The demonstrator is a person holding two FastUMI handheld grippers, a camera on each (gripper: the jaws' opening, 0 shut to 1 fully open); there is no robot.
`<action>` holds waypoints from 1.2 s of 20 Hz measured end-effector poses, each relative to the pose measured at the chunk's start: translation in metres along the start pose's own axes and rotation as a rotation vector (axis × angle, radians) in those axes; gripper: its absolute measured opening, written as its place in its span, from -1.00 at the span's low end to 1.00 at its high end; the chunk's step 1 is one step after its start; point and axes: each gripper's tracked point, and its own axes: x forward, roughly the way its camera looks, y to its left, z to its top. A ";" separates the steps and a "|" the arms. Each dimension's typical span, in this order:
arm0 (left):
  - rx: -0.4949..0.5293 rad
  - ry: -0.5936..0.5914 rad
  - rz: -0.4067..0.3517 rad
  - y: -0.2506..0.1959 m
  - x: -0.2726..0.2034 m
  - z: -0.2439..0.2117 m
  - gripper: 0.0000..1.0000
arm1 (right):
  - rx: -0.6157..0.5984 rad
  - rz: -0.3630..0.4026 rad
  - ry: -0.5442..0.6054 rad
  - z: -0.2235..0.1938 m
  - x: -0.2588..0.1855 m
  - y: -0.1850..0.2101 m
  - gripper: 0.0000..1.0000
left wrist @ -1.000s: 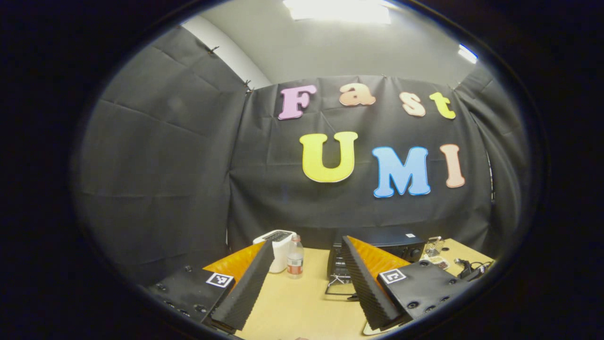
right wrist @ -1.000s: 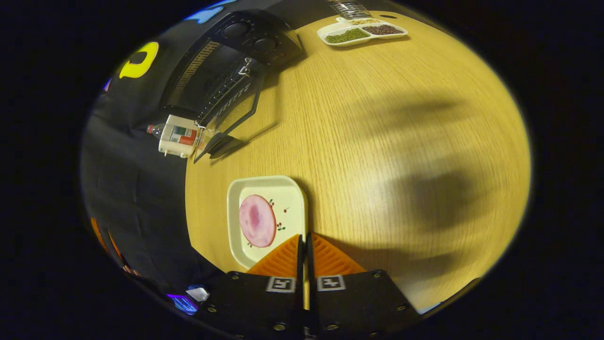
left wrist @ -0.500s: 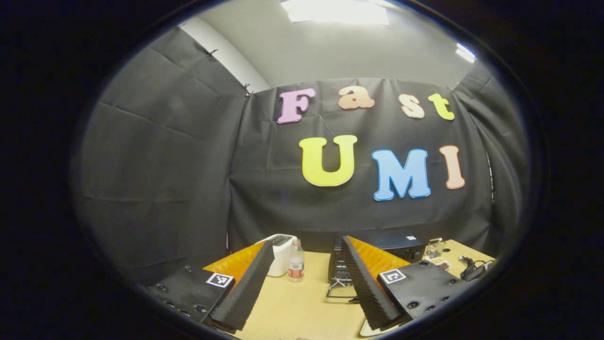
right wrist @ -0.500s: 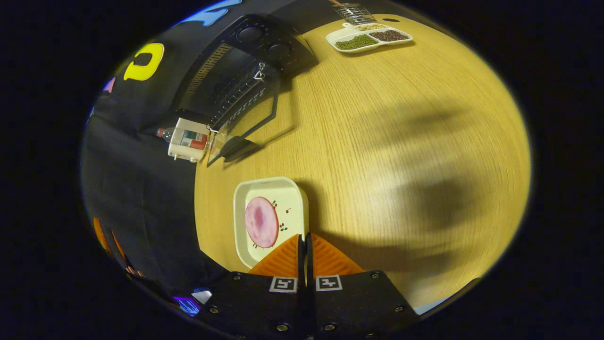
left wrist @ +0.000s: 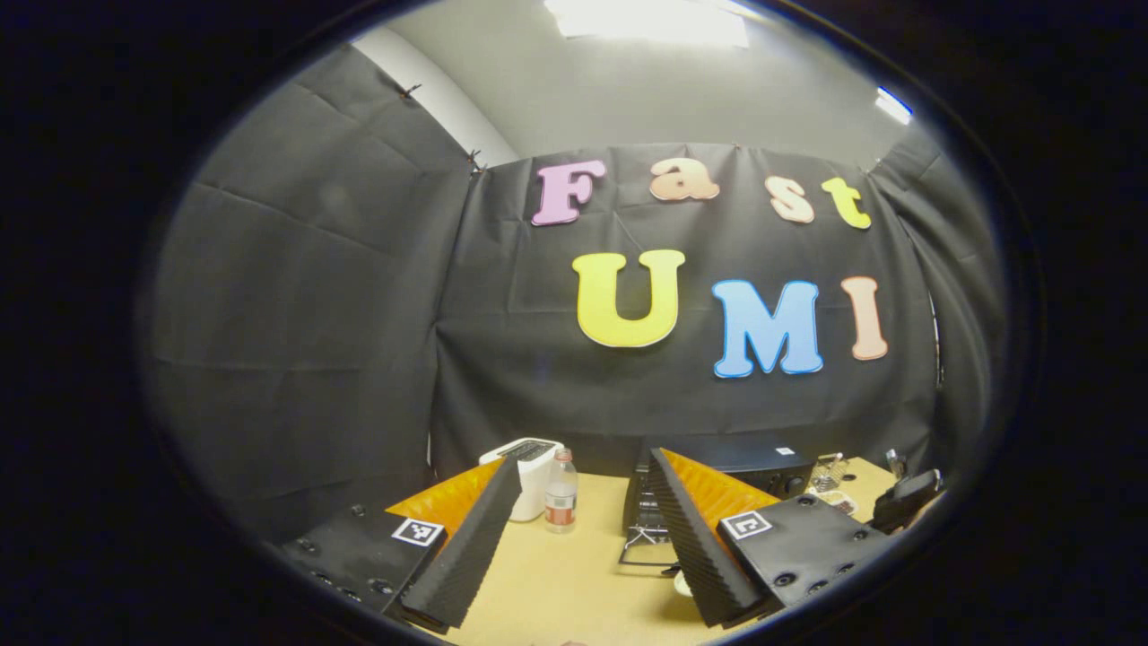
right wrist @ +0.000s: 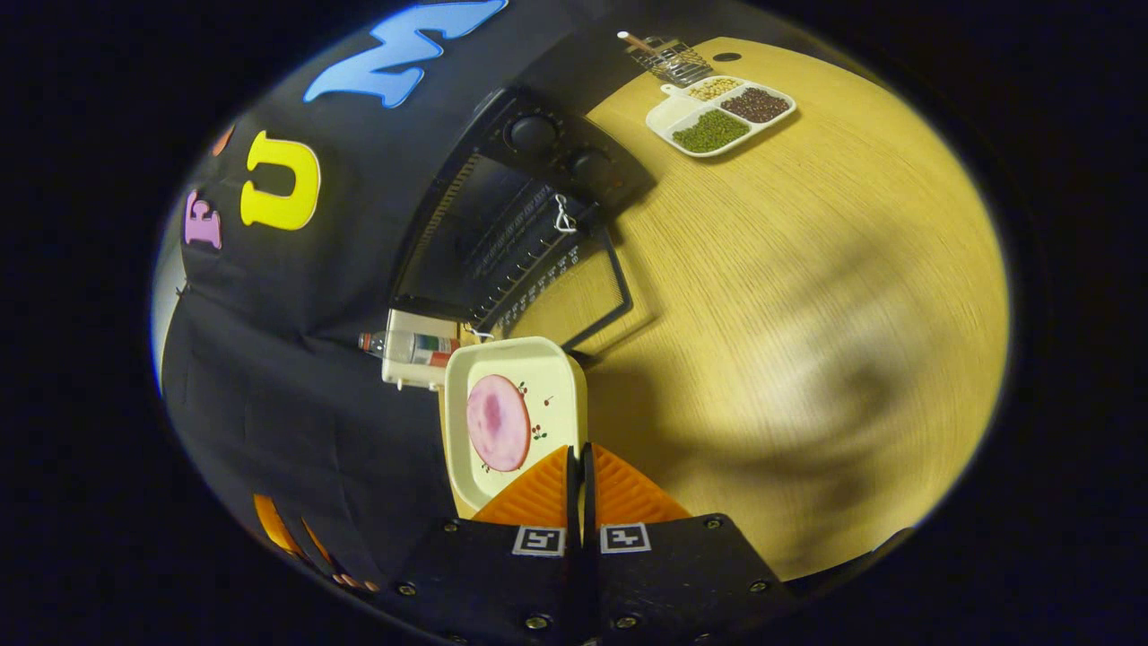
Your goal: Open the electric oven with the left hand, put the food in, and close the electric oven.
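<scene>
- Since the earlier frames, the right tongs (right wrist: 578,467) have carried the plate (right wrist: 516,408) from the near part of the surface (right wrist: 807,296) toward the electric oven (right wrist: 502,215); in the right gripper view the plate's far edge now overlaps the lowered oven door (right wrist: 574,287). The left tongs (left wrist: 578,529) have barely shifted.
- Right tongs: clenched on the plate's near rim, fingers almost together. The slice of ham (right wrist: 497,422) lies flat on the plate.
- Left tongs: released, fingers wide apart, holding nothing, aimed at the oven from well back.
- Governing relation: the oven cavity lies ahead of the right tongs and up-left in the right gripper view, beyond the open door. The plate extends forward from the fingertips along the line of approach. The right tongs are the nearer pair.
- Judgement: the door is already open; insertion is the step in hand.
- Hard to make out: the cavity interior is dark, so rack height is uncertain. The plate hides part of the toaster (right wrist: 413,345) and bottle (right wrist: 395,343). The clearance between plate and door cannot be told.
- A divided dish of beans (right wrist: 722,117) stands well apart.
</scene>
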 end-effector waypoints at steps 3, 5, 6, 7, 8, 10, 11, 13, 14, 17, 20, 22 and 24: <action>0.005 0.012 0.002 0.006 0.004 -0.005 1.00 | 0.097 -0.005 -0.065 0.017 0.019 0.017 -0.99; 0.004 0.021 0.002 0.011 0.008 -0.009 1.00 | 0.152 0.003 -0.078 0.021 0.030 0.027 -0.99; 0.005 0.026 0.005 0.015 0.009 -0.010 1.00 | 0.181 -0.003 -0.094 0.025 0.036 0.029 -0.99; 0.007 0.031 0.007 0.019 0.013 -0.014 1.00 | 0.209 -0.008 -0.115 0.030 0.042 0.030 -0.99; 0.007 0.035 0.010 0.023 0.016 -0.015 1.00 | 0.236 -0.009 -0.137 0.033 0.047 0.033 -1.00; 0.005 0.046 0.013 0.031 0.023 -0.020 0.99 | 0.291 0.003 -0.171 0.042 0.060 0.040 -0.99; 0.005 0.051 0.013 0.035 0.028 -0.023 0.97 | 0.323 0.008 -0.187 0.047 0.066 0.044 -0.99; 0.008 0.068 0.011 0.041 0.038 -0.029 0.95 | 0.383 0.020 -0.218 0.058 0.080 0.051 -0.99; 0.010 0.072 0.007 0.043 0.044 -0.030 0.94 | 0.408 0.025 -0.234 0.064 0.087 0.055 -0.99; 0.024 0.079 -0.003 0.050 0.059 -0.032 1.00 | 0.479 0.030 -0.283 0.080 0.105 0.060 -0.99; 0.041 0.090 -0.015 0.053 0.072 -0.036 0.93 | 0.531 0.020 -0.339 0.102 0.111 0.053 -0.99; 0.053 0.093 -0.021 0.056 0.082 -0.037 1.00 | 0.567 0.013 -0.361 0.113 0.121 0.052 -0.99; 0.071 0.096 -0.021 0.060 0.090 -0.039 1.00 | 0.583 0.020 -0.395 0.126 0.127 0.057 -0.99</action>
